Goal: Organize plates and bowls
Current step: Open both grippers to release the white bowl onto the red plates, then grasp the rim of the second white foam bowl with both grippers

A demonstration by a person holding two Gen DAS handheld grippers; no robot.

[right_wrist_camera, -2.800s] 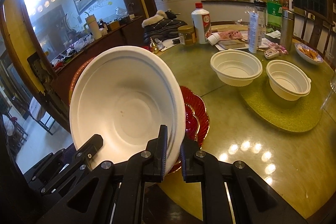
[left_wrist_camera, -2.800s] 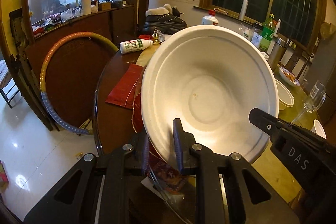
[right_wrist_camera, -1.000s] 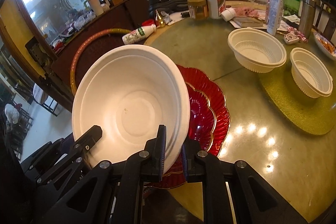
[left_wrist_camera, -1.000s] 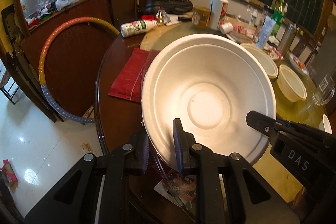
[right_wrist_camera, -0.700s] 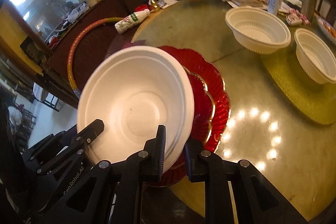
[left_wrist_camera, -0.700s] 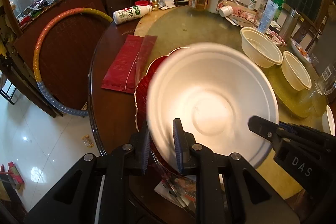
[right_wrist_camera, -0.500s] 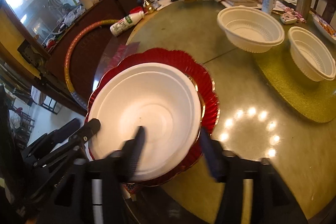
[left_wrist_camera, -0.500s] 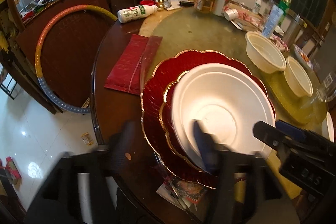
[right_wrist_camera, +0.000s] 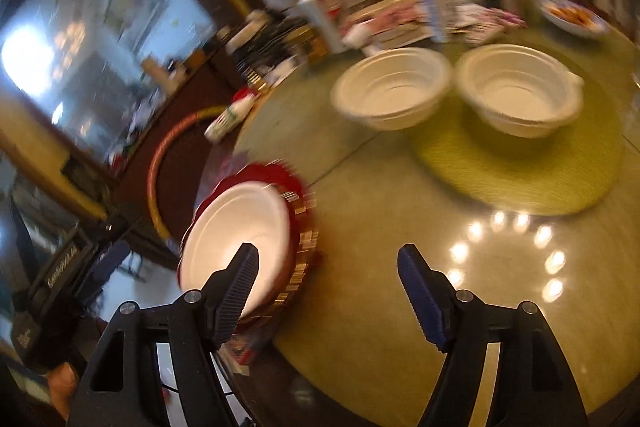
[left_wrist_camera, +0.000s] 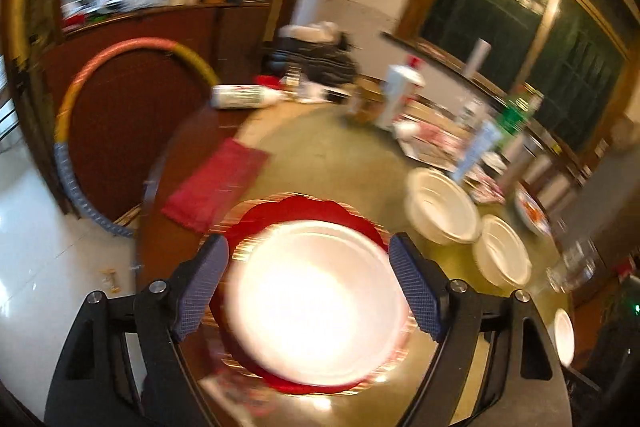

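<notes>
So the big white plate (left_wrist_camera: 320,301) is already parked on the stack of red scalloped plates (left_wrist_camera: 298,211) at the near edge of the round counter (left_wrist_camera: 340,163), so that part looks sorted. Nothing is being held right now. The left gripper (left_wrist_camera: 308,287) is seen hanging above the white plate with its fingers (left_wrist_camera: 202,281) spread wide and opening further; the plate only shows between them in the view, no pad is pressed on it. The right gripper (right_wrist_camera: 326,291) is also spread wide and opening, and only bare counter shows between its pads, with the plate stack just off to the left of the left finger (right_wrist_camera: 236,289). Both views are pretty smeared, so fine detail can't be trusted.

What's left, as a guess: two white bowls (right_wrist_camera: 394,87) are sitting side by side farther back, one (right_wrist_camera: 520,89) on the green round mat (right_wrist_camera: 520,163) and the other at its edge, not nested. They'd probably be stacked next. Another small white dish (left_wrist_camera: 564,337) is glimpsed at the far right in the left view, and a dish with food (right_wrist_camera: 572,15) near the bottles, though whether those count can't be told. So it's judged as roughly the plates done, the bowls still to go.
</notes>
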